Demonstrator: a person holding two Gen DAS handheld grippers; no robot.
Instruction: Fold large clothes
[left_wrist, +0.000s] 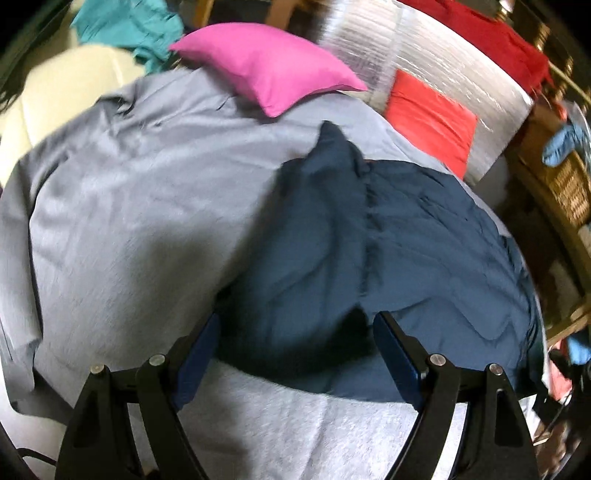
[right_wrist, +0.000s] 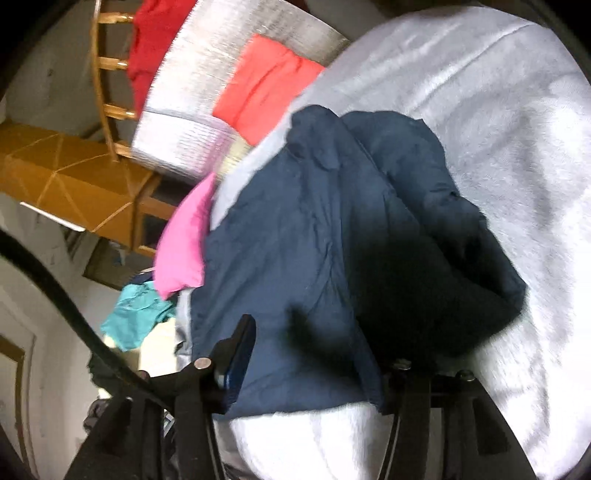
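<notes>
Navy garment (left_wrist: 369, 240) lies bunched on the grey bedspread (left_wrist: 129, 184), its long axis running near-to-far toward the pink pillow (left_wrist: 266, 70). Left gripper (left_wrist: 291, 325) hangs over its near edge, jaws wide apart, nothing clamped. Right gripper (right_wrist: 321, 350) straddles the near hem (right_wrist: 295, 398); pads look apart, no pinch visible, right finger hidden by cloth. Right hand seems nearer.

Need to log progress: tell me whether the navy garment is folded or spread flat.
Partly folded, not flat: the navy garment lies bunched on the grey sheet, one part doubled over itself, creased and humped.
</notes>
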